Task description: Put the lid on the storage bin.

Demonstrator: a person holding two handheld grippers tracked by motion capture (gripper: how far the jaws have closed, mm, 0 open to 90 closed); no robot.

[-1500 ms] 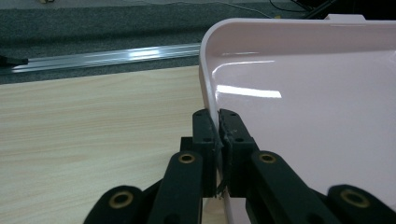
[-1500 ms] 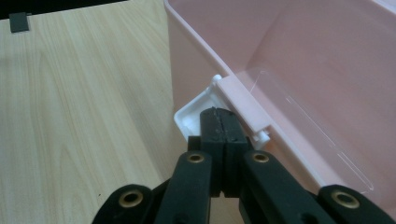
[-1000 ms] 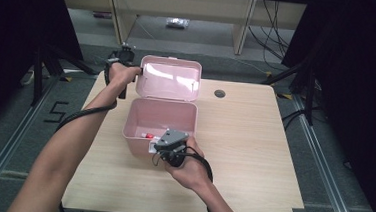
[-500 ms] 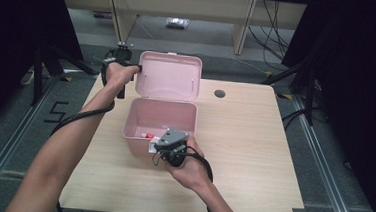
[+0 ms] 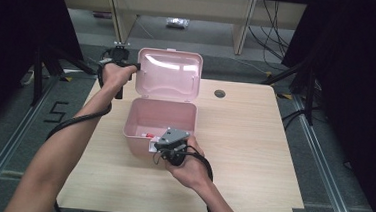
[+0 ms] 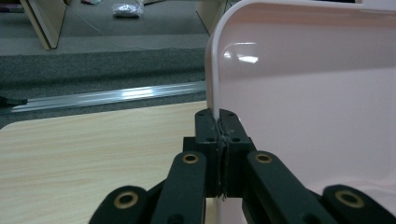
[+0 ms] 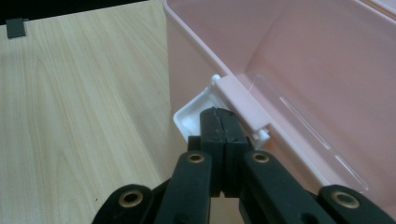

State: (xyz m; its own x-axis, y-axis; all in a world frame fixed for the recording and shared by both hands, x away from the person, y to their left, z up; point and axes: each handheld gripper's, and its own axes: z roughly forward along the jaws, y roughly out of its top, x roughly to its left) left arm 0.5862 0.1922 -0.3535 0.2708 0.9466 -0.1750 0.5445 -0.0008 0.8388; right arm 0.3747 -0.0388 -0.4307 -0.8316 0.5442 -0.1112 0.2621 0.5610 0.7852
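My left tool (image 5: 137, 66) sits at the far left of the worktop (image 5: 252, 155), clamped on the left edge of the pink lid (image 5: 169, 74), which stands open and upright. In the left gripper view the jaws are pressed nearly together, with the thin rim of the lid (image 6: 212, 70) caught between them; the rest of the lid runs off the right and top of that view, so its hinge is cut off. My hand and forearm cover most of that tool's body from above.

In front of the lid lies the pink storage box (image 5: 159, 126) near the middle of the worktop, its inside open to the high view. Something small with red on it (image 5: 148, 134) lies on the box floor near the front wall; it is too small to name.

My right tool (image 5: 162, 145) is at the box's front wall, partly hidden under its grey plate. In the right gripper view (image 7: 223, 122) its jaws are together at the white latch (image 7: 196, 112) just below the rim; I cannot tell whether they pinch the latch or only touch it.
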